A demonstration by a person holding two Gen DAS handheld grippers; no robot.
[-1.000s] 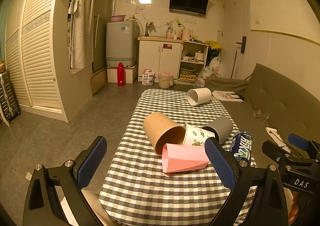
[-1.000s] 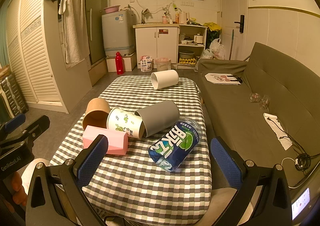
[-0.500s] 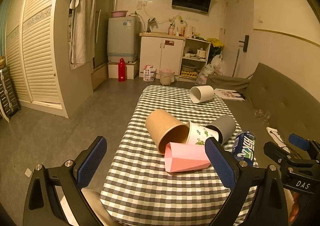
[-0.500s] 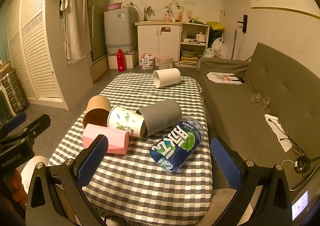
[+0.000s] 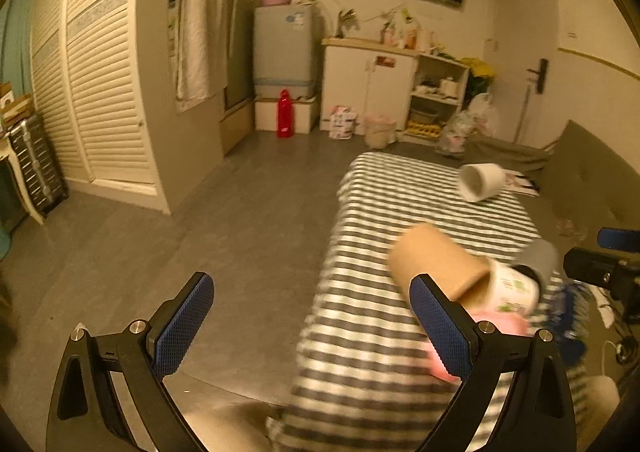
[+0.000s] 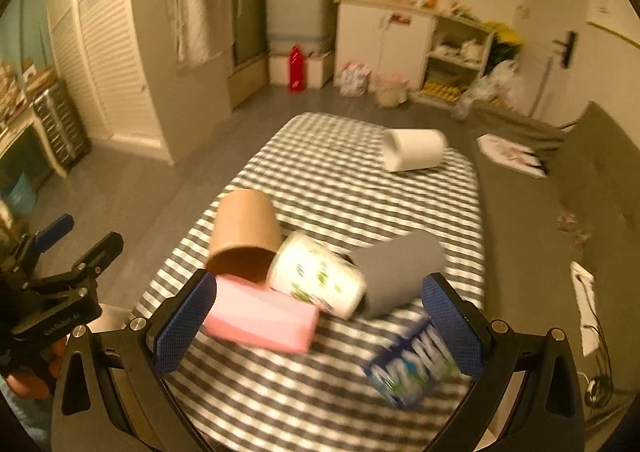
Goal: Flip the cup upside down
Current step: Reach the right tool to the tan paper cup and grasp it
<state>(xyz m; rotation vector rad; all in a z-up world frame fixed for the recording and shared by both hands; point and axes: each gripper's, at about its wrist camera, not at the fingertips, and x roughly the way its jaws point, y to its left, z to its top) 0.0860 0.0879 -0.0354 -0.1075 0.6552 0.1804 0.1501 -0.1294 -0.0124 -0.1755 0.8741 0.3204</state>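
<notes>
Cup to be flipped: not settled by the task wording; four lie on their sides on the checked tablecloth [image 6: 400, 212], and none is held.

Right gripper [image 6: 320, 316]: jaws spread wide, nothing between the pads, hovering over the near end of the table. Left gripper [image 5: 312, 316]: likewise spread and empty, aimed mostly at the floor left of the table, its right finger just overlapping the cluster in that view.

Just beyond the right gripper, near row: a pink box [image 6: 260, 316] at left, a blue labelled bottle [image 6: 412, 368] at right. Behind these, touching in a row: brown paper cup [image 6: 244, 236], mouth facing near; white printed cup [image 6: 316, 276]; grey cup [image 6: 400, 276]. White cup [image 6: 414, 150] lies well apart at the far end, mouth to the left.

Judgement: the step in hand is approach and selection. Both views are motion-blurred, so rims and contacts are read only roughly. The grey cup sits most nearly between the right pads, but its neighbours crowd it. To do this well, close across the cup wall near the middle, lift it free of the printed cup before rotating, then set the mouth flat down on bare cloth. Paper walls likely crush; grip lightly.
</notes>
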